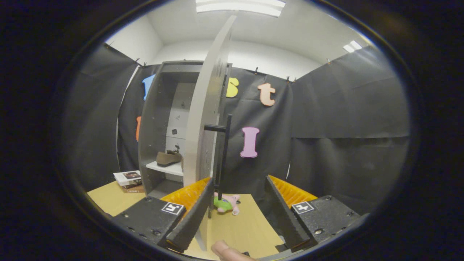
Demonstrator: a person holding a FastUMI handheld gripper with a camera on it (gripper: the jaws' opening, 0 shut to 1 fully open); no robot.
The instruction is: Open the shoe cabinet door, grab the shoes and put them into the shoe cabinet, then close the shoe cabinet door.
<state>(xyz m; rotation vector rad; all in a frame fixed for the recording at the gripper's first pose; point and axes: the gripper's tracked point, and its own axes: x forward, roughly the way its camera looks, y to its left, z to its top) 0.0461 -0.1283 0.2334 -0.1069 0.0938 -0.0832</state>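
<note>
The grey shoe cabinet (154,127) stands on the wooden table, and its door (204,119) is swung out edge-on toward me. A black bar handle (224,152) runs down the door's outer face, just ahead of my fingers and nearer the left one. Inside, a brown shoe (167,158) rests on the white shelf (170,169). My gripper (240,188) is open, its fingers wide apart, with the door's lower edge and the handle's foot between them and nothing pressed. A fingertip (226,251) of the person's hand shows below.
A stack of books (127,180) lies on the table left of the cabinet. A small pink and green plush toy (226,203) sits on the table between my fingers, beyond the door. Black cloth walls close in the booth behind and to the right.
</note>
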